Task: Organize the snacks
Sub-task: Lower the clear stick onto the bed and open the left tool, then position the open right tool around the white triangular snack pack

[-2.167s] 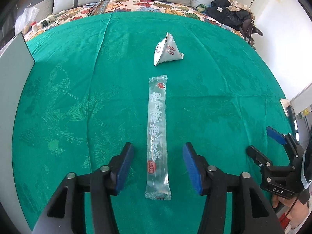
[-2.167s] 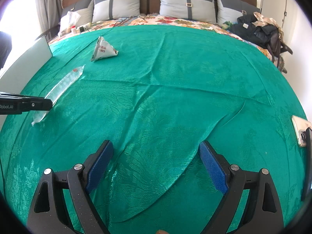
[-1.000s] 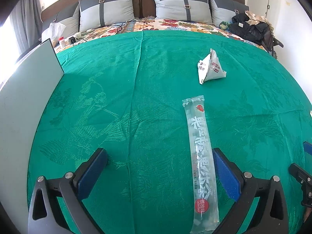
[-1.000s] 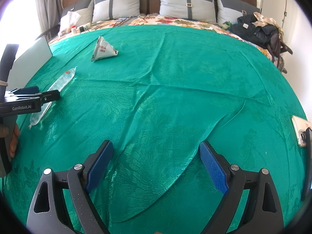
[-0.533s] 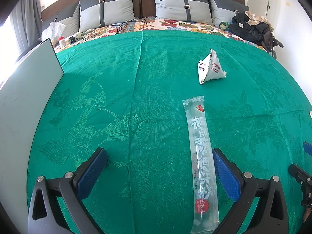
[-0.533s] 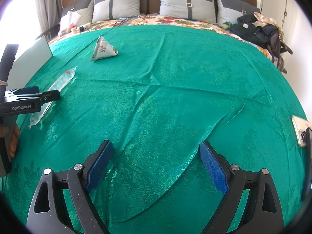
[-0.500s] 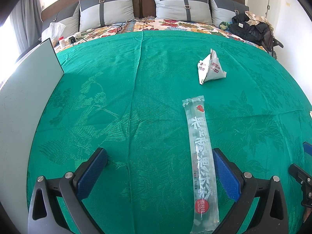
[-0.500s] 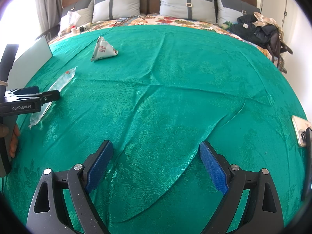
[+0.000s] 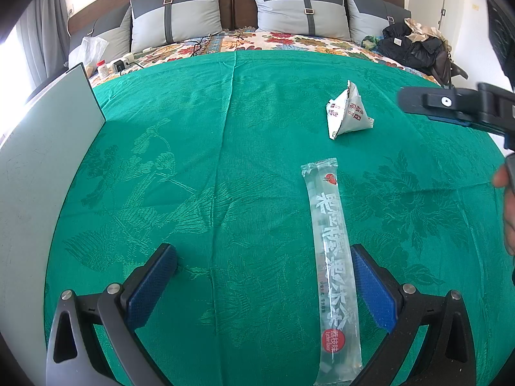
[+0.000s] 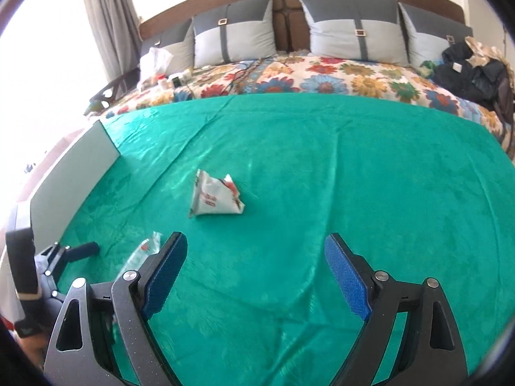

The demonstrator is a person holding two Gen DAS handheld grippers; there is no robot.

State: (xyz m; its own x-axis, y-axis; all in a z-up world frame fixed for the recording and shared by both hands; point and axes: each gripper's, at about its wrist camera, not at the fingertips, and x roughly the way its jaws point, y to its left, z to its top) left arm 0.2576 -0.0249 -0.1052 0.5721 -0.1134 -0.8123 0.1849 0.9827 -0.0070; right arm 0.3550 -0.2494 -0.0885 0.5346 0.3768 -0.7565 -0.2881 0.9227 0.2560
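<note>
A long clear snack tube (image 9: 331, 257) with white lettering lies on the green cloth (image 9: 193, 160). Its near half rests just inside the right finger of my left gripper (image 9: 260, 267), which stands open and low over the cloth. Farther back sits a white pyramid-shaped packet (image 9: 347, 112). My right gripper (image 10: 256, 247) points at that packet (image 10: 214, 199) from a short way off. Its jaws are wide and closing slightly, with only cloth between them. The tube (image 10: 145, 252) is partly hidden behind its left finger.
A grey-white board (image 9: 42, 167) stands upright along the cloth's left edge. Pillows (image 10: 235, 41) and a floral sheet (image 10: 322, 80) lie beyond the cloth, with dark bags (image 9: 412, 48) at the far right. A hand (image 9: 508, 212) shows at the right edge.
My right gripper has swung left and forward toward the pyramid packet and now shows high at the right of the left wrist view. The left gripper and both snacks have stayed put.
</note>
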